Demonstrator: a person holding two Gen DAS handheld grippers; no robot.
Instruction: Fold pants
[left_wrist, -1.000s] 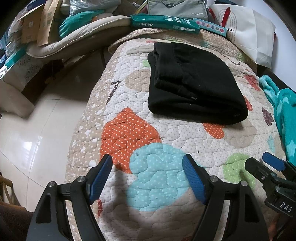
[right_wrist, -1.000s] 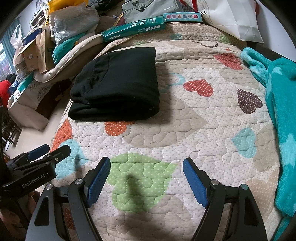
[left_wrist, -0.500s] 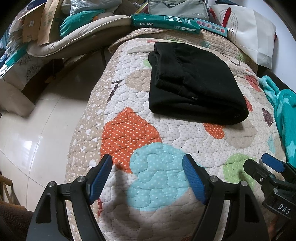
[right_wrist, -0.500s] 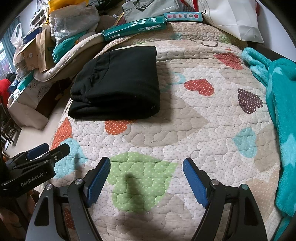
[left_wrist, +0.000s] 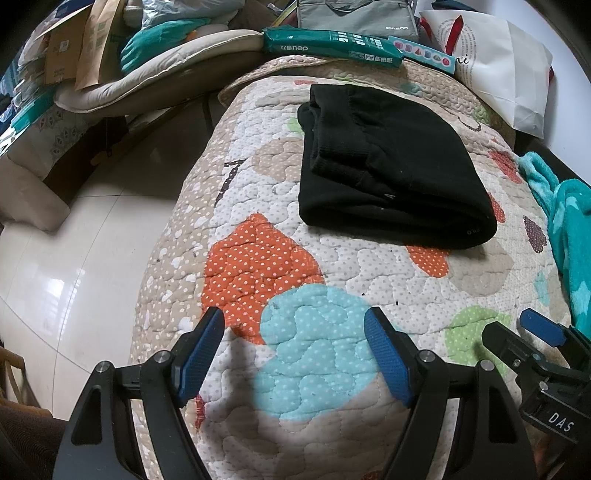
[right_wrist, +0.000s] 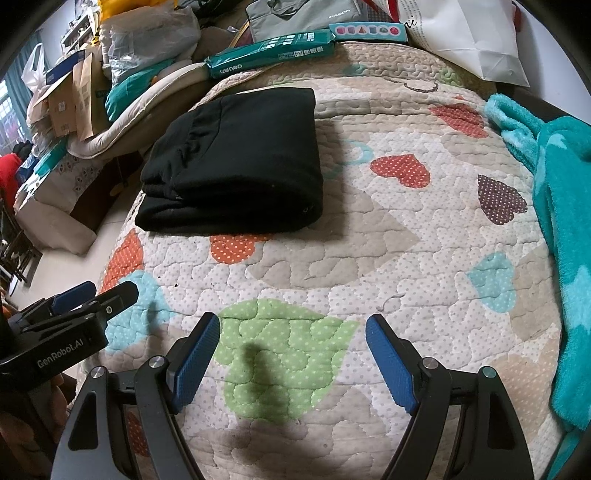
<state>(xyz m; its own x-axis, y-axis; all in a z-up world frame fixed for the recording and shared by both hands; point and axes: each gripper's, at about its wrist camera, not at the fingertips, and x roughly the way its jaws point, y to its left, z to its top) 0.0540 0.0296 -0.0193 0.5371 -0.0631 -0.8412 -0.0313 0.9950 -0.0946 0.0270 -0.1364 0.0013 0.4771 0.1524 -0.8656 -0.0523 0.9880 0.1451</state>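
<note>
folded black pants (left_wrist: 391, 166) near quilt (left_wrist: 332, 288) far-left edge, wide bare quilt before them

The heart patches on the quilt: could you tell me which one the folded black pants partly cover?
The orange dotted heart at the pants' near edge; only its lower part shows. The red, brown and green hearts lie fully uncovered.

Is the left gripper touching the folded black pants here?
Apart. The left wrist view shows the left gripper open over bare quilt, well short of the pants.
</note>
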